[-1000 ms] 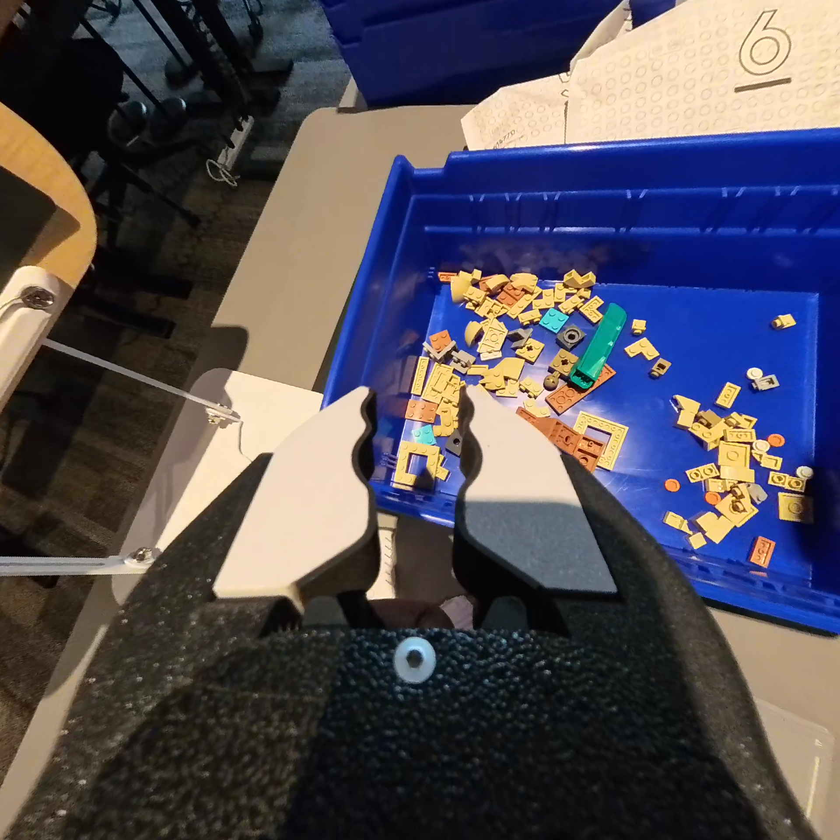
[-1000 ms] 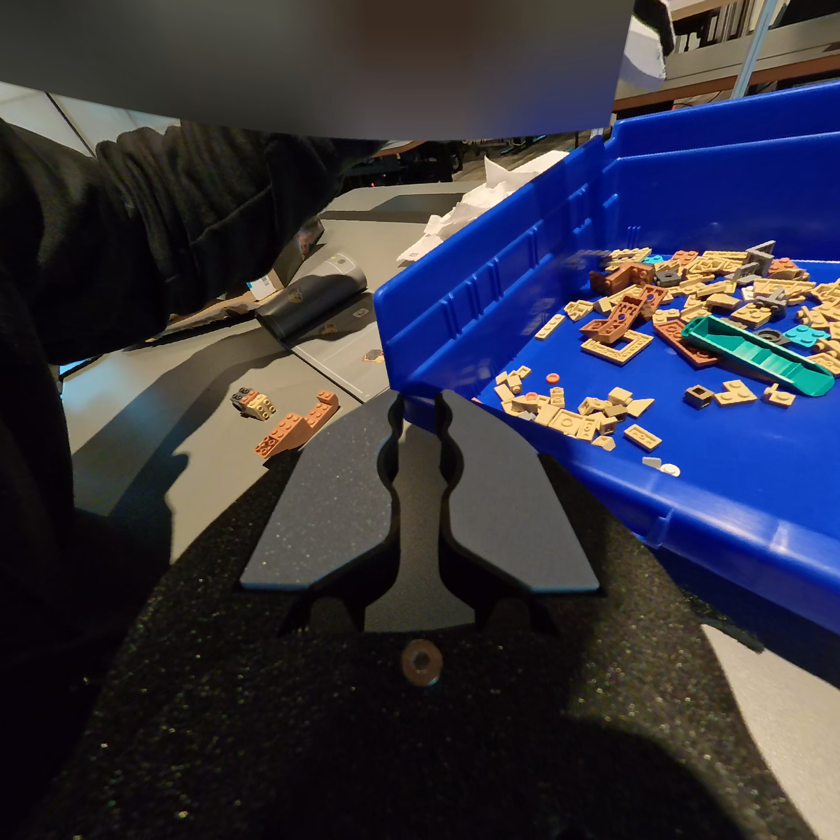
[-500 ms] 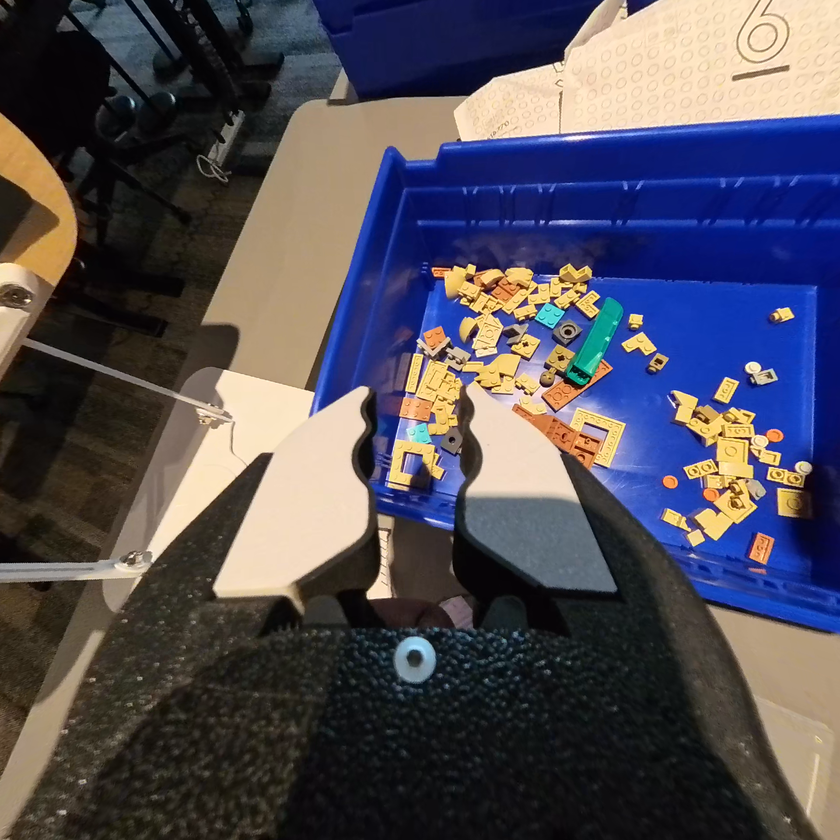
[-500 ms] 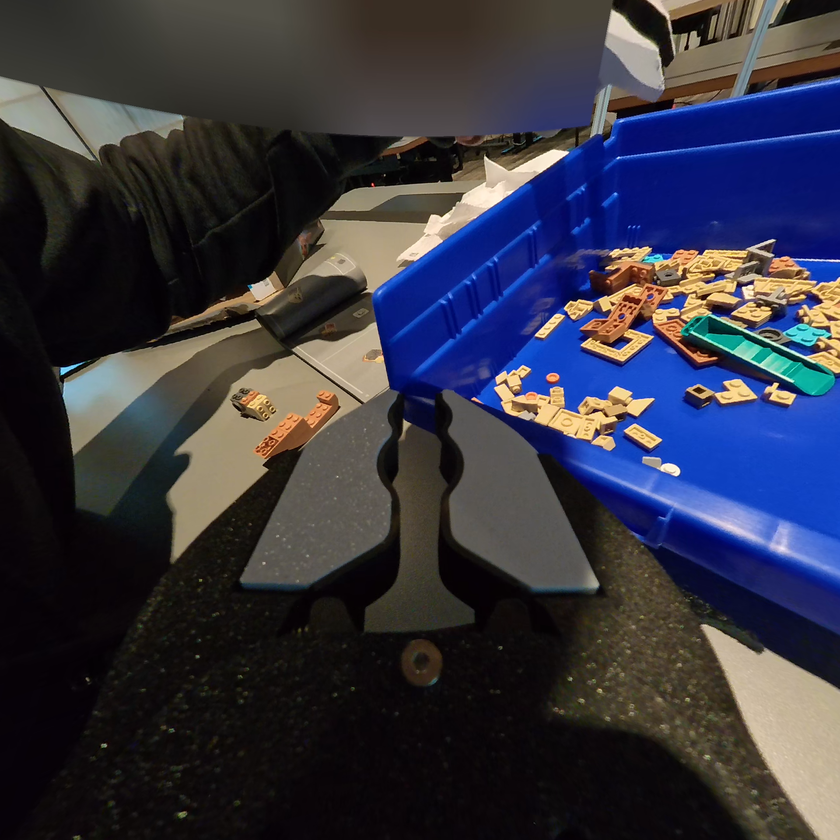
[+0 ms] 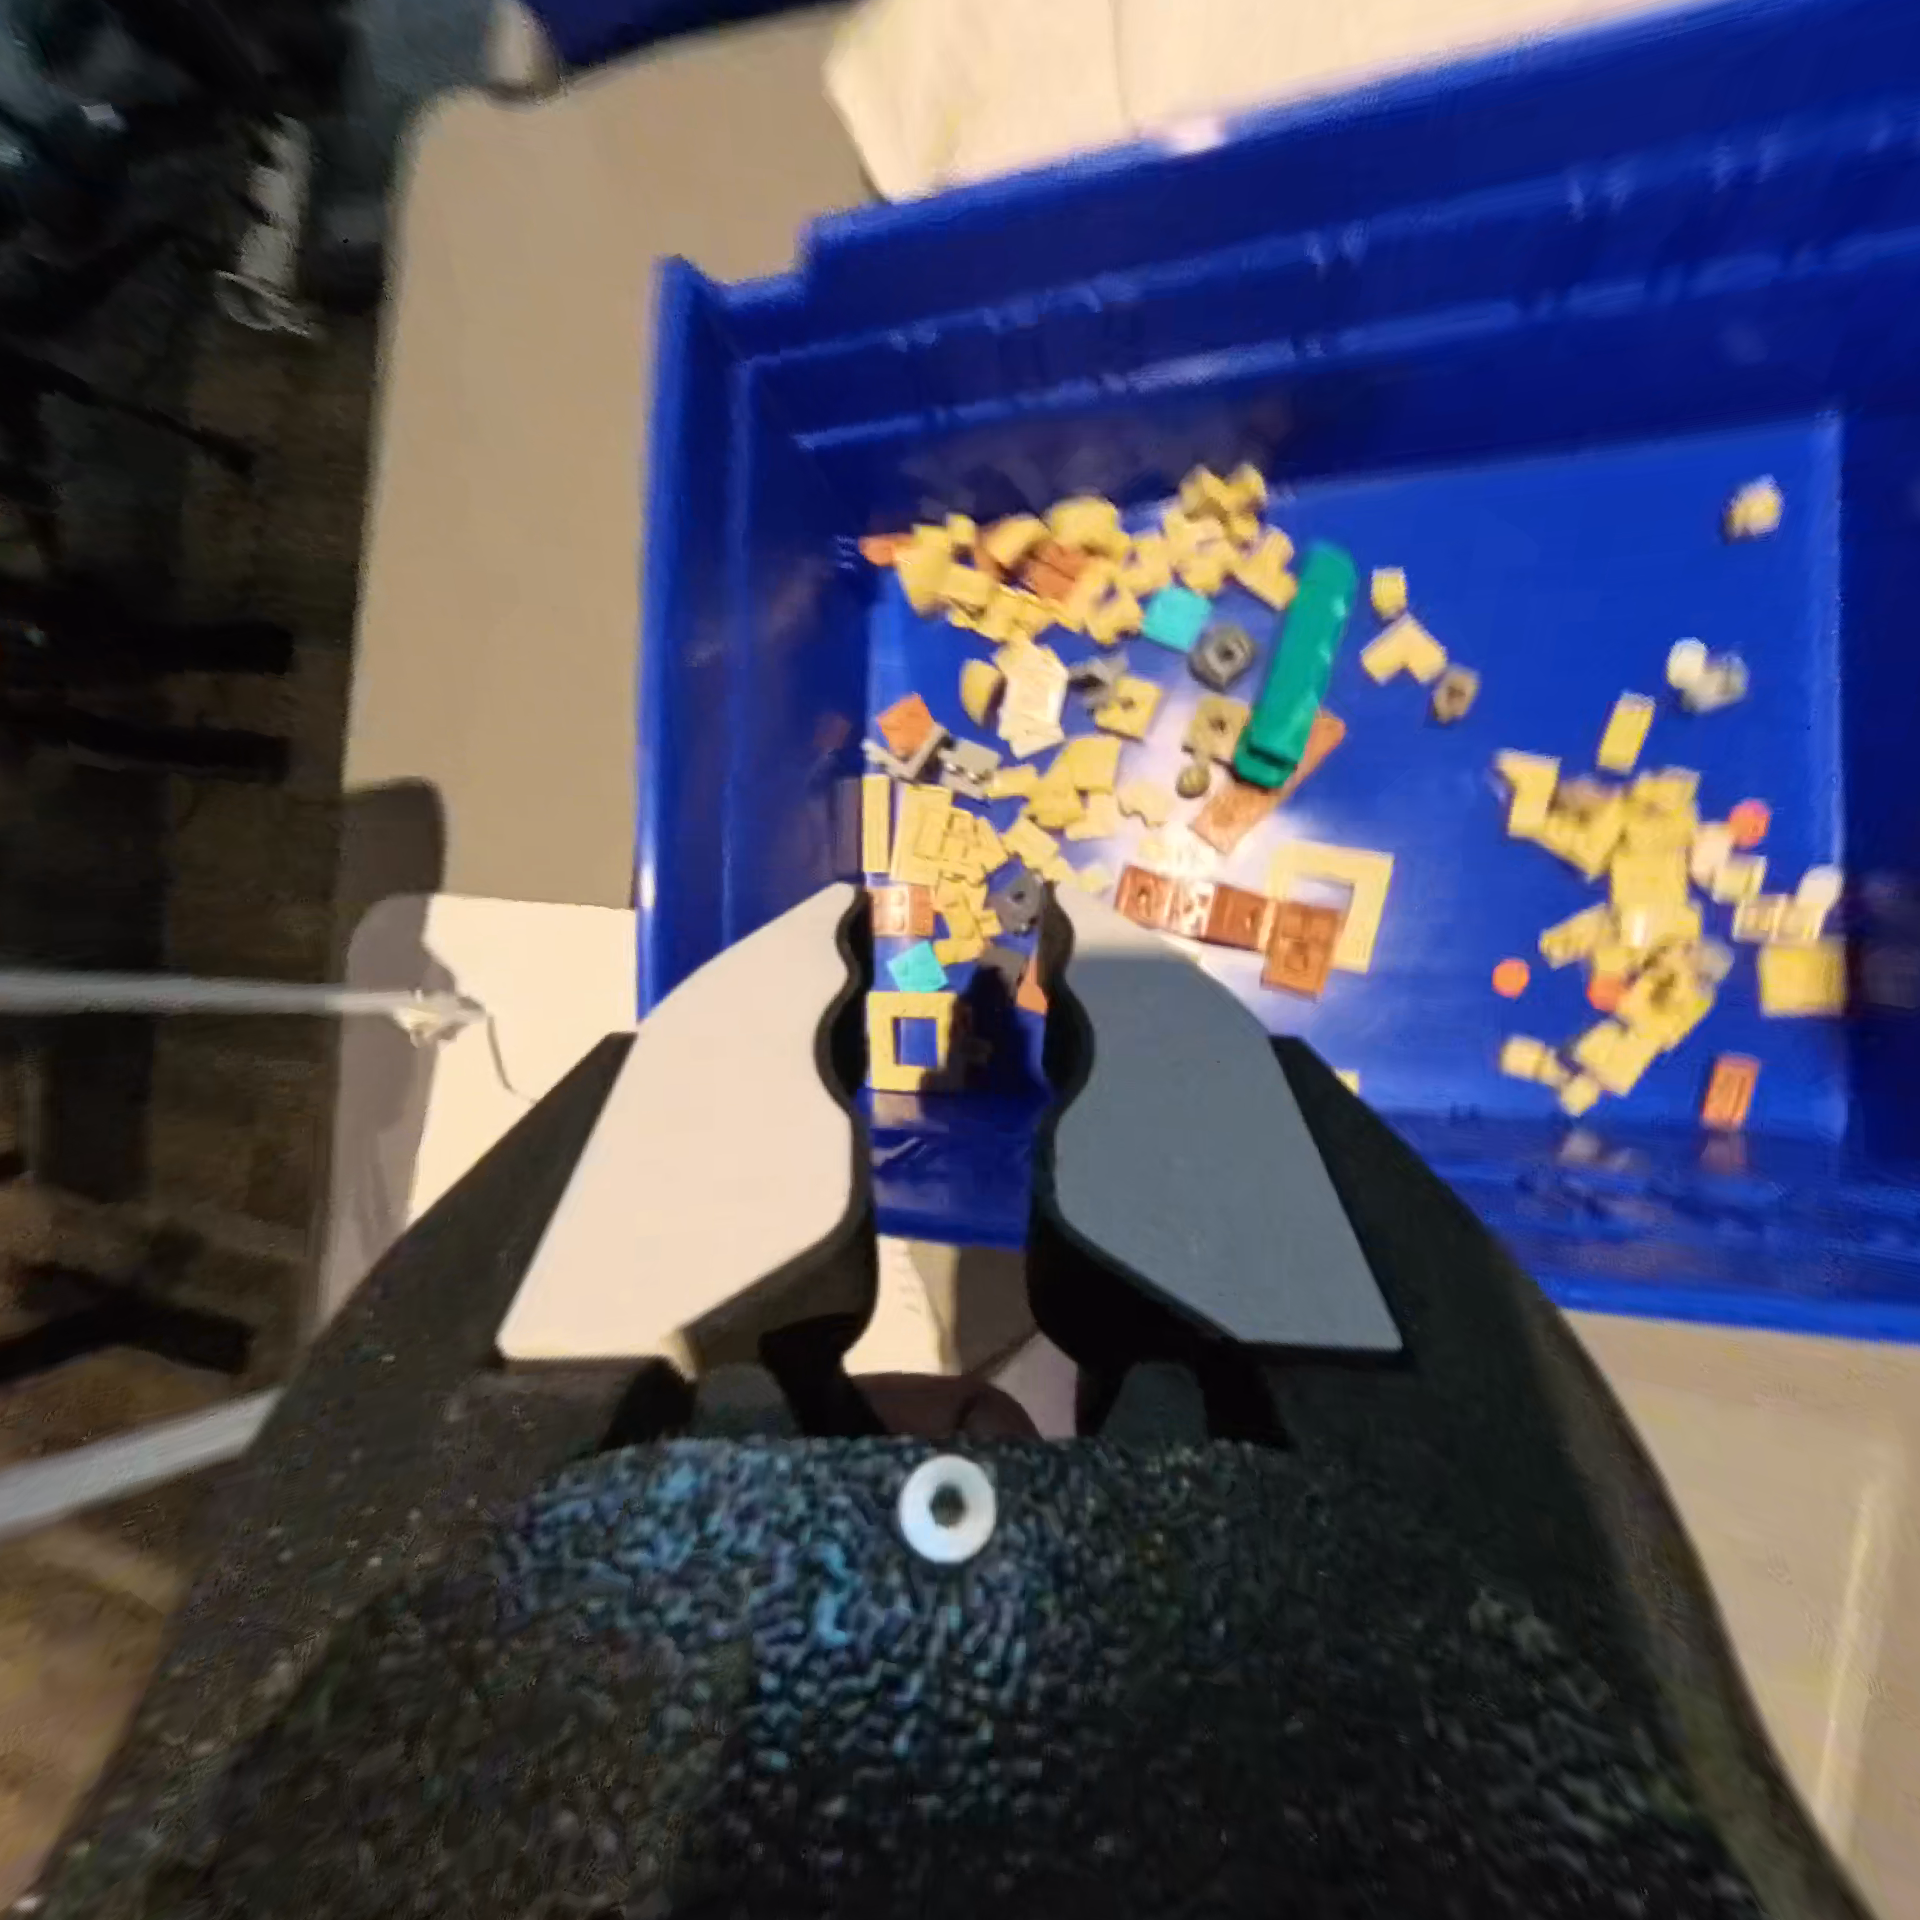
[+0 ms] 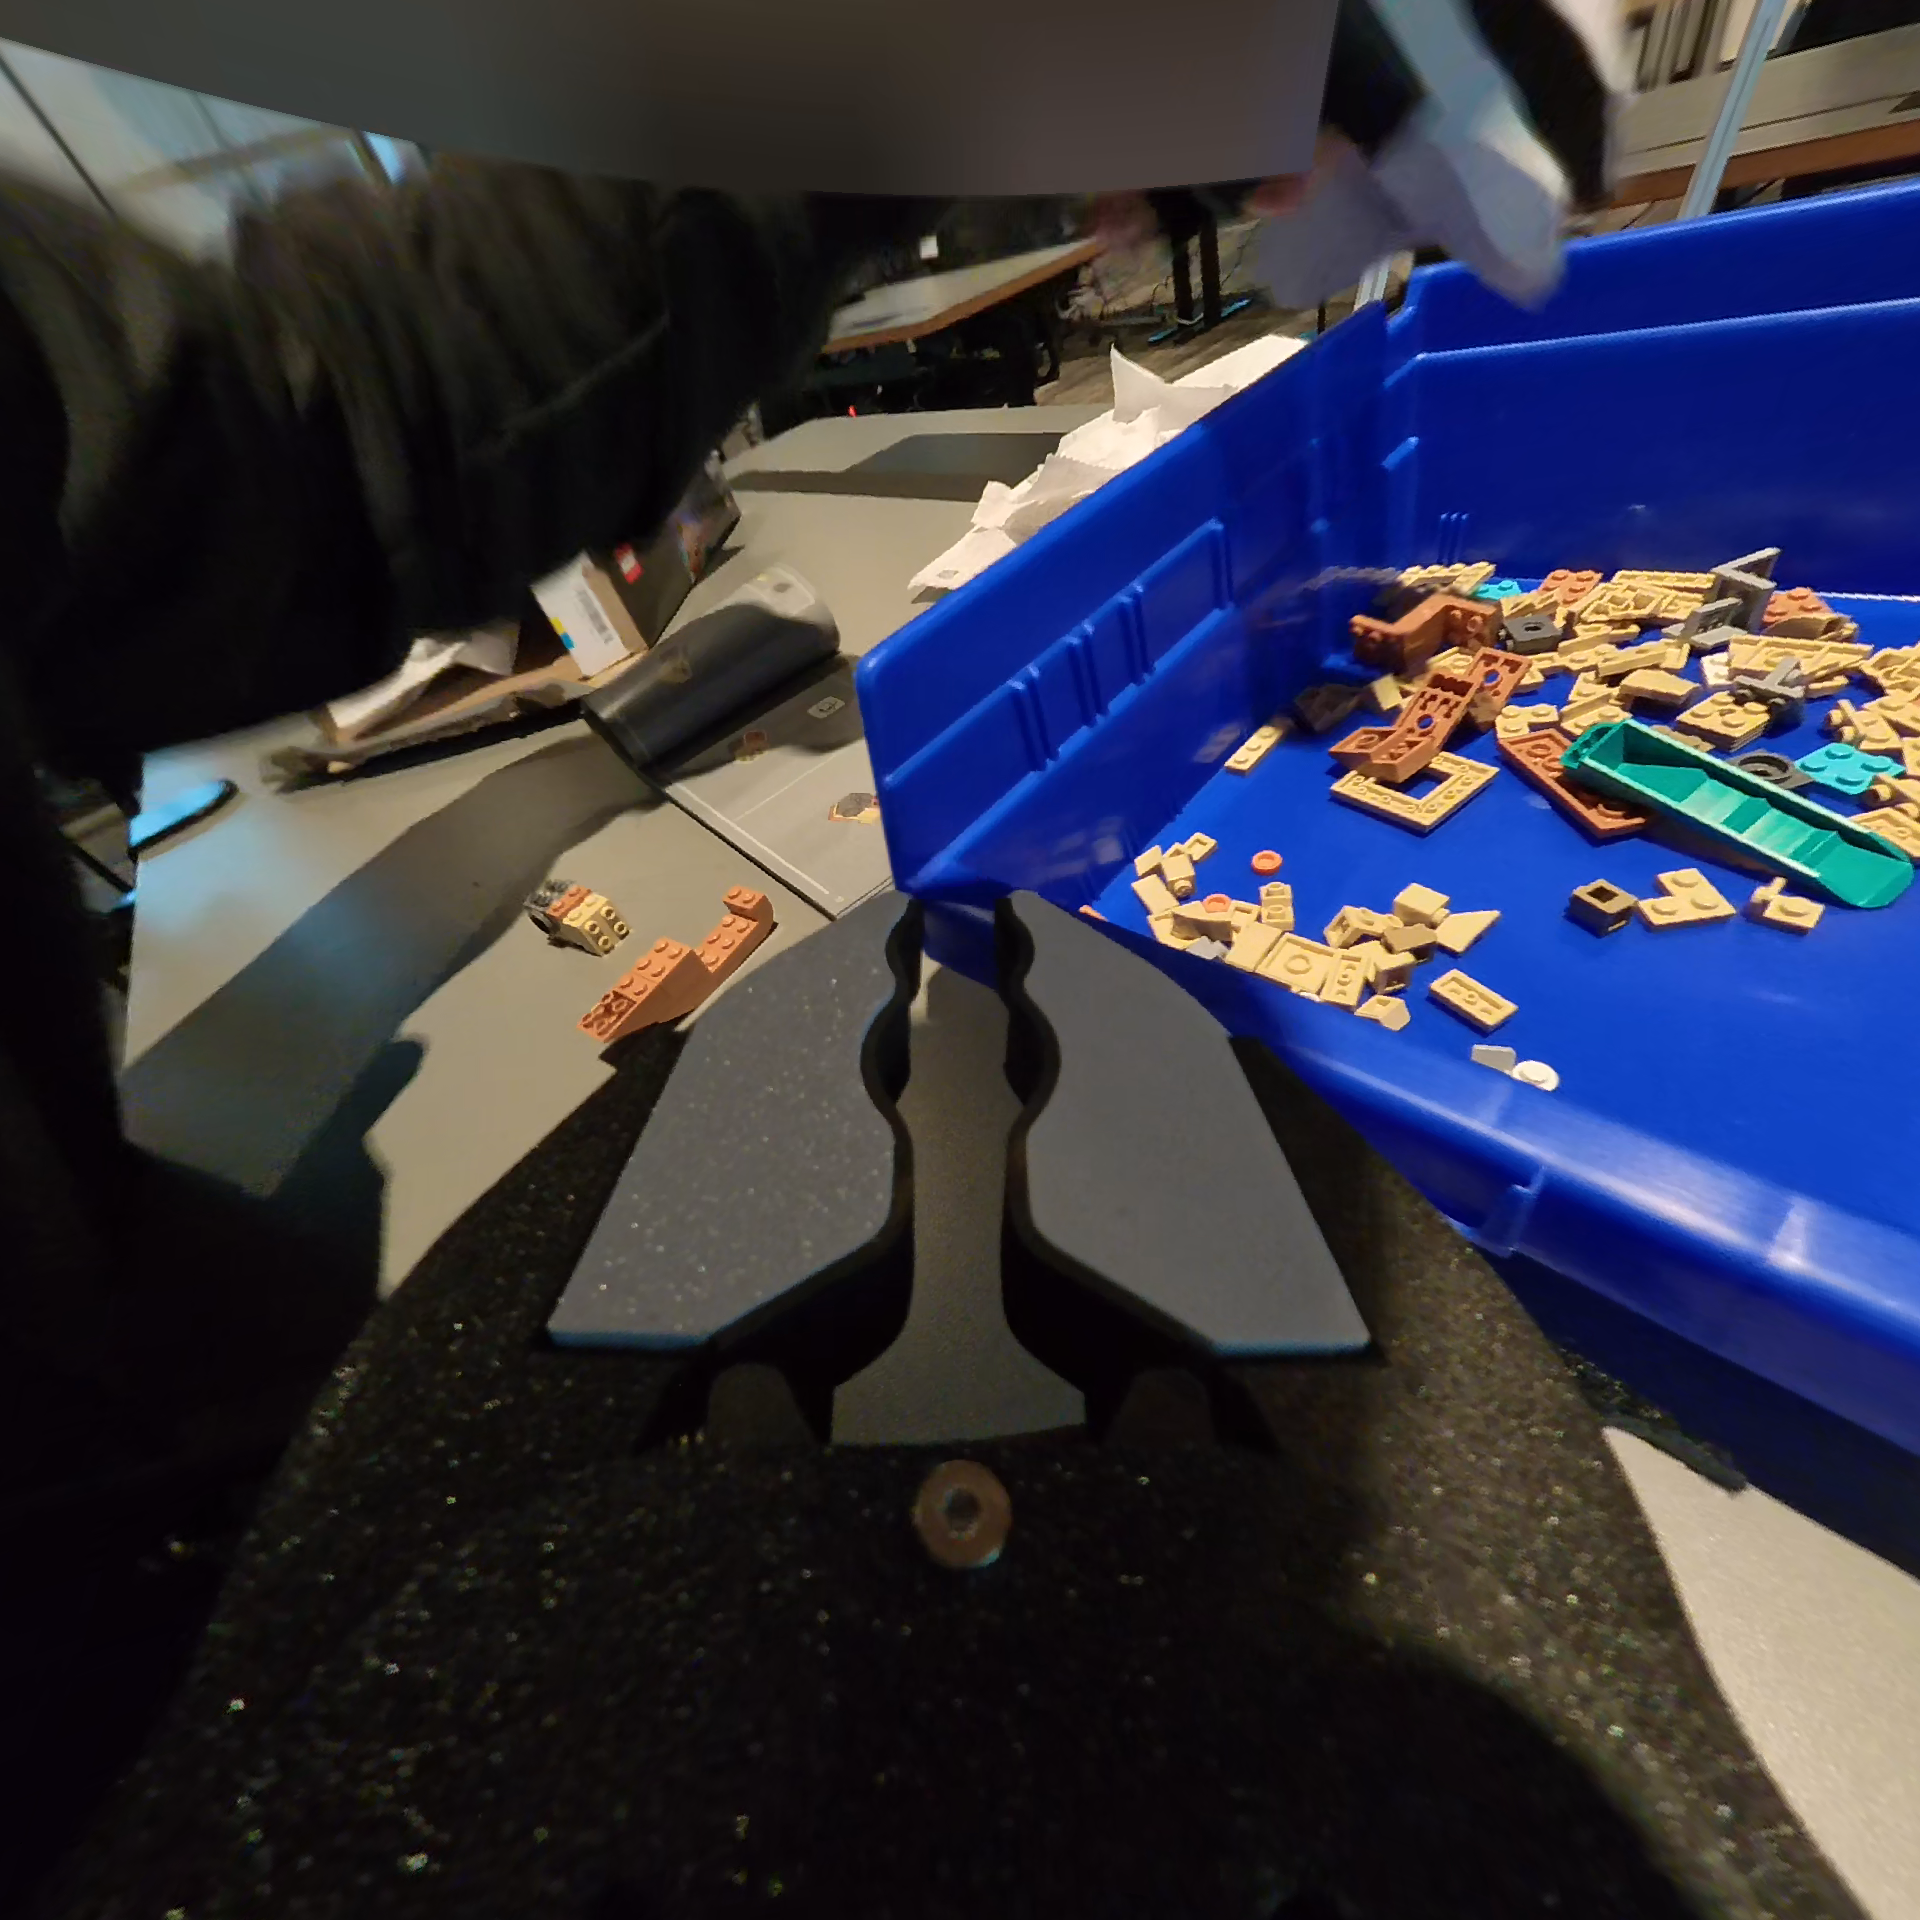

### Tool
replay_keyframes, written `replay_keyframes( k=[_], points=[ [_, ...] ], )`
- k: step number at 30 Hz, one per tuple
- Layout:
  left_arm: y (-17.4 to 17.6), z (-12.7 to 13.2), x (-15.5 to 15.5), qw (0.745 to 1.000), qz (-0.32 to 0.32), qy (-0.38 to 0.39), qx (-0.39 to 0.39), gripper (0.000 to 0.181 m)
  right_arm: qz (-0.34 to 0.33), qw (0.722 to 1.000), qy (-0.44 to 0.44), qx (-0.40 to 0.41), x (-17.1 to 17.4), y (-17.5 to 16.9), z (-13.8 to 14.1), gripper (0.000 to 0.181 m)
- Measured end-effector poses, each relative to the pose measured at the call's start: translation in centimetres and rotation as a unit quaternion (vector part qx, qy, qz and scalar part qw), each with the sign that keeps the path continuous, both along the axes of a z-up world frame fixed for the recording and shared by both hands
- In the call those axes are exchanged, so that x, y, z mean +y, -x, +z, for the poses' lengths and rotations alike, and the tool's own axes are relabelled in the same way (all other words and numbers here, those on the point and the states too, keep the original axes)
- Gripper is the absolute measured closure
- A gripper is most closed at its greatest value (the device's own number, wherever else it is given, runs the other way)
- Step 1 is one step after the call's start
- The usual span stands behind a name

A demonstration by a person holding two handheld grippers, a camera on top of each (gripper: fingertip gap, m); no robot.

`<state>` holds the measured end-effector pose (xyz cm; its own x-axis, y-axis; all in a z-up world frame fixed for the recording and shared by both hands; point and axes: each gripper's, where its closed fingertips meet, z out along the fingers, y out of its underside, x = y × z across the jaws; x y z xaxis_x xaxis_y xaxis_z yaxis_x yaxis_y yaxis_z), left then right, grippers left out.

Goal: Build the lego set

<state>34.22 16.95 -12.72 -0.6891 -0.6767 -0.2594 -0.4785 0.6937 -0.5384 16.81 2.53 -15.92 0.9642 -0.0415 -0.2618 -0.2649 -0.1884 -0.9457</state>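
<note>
Loose lego pieces [image 5: 1049, 810], mostly tan with some brown, grey and teal, lie scattered across the floor of a blue bin [image 5: 727, 582] filling the upper right of the left wrist view. They look light, hard and slick, so a pinch across the flat sides of a single plate seems safer than a grab at the heap, where neighbours would likely scatter. A long teal piece [image 5: 1294, 675] lies across a brown plate near the bin's centre.

The left gripper [image 5: 951, 925] hangs over the bin's near left corner, jaws parted and empty, a tan square frame [image 5: 909, 1039] showing in the gap. This view is smeared by motion, so fine studs are hard to read.

The right wrist view is sharper and shows what the other cannot: on the grey table [image 6: 499, 1060] outside the bin, centre left of frame, sit a brown stepped assembly [image 6: 675, 977] and a small tan-and-grey assembly [image 6: 577, 914], apart from each other. The right gripper [image 6: 958, 925] rests low beside the bin's corner, jaws slightly apart, holding nothing. A dark sleeve [image 6: 312, 436] fills the upper left.
</note>
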Motion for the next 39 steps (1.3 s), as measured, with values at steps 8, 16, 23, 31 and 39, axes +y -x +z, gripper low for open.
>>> replay_keyframes(
  k=[8, 16, 23, 31, 39],
  points=[
    [-2.7, -6.7, -0.5, 0.966, -0.086, -0.187, 0.158, 0.158, 0.000, 1.000, -0.006, 0.012, -0.5, 0.0, 0.1, 0.167],
    [-2.7, -9.1, 1.0, 0.947, -0.085, -0.251, 0.183, 0.159, 0.021, 0.999, 0.000, 0.034, -0.3, 0.8, 0.0, 0.168],
    [-2.8, -9.7, 1.4, 0.942, -0.072, -0.260, 0.197, 0.161, 0.022, 0.999, -0.001, 0.035, -0.4, 0.8, 0.0, 0.166],
    [-2.9, -10.1, 1.5, 0.934, -0.069, -0.278, 0.212, 0.163, 0.025, 0.999, 0.003, 0.029, -0.3, 1.0, -0.1, 0.166],
    [-3.0, -10.5, 1.1, 0.932, -0.072, -0.279, 0.221, 0.165, 0.026, 0.999, 0.002, 0.030, -0.3, 1.0, -0.1, 0.166]
  ],
)
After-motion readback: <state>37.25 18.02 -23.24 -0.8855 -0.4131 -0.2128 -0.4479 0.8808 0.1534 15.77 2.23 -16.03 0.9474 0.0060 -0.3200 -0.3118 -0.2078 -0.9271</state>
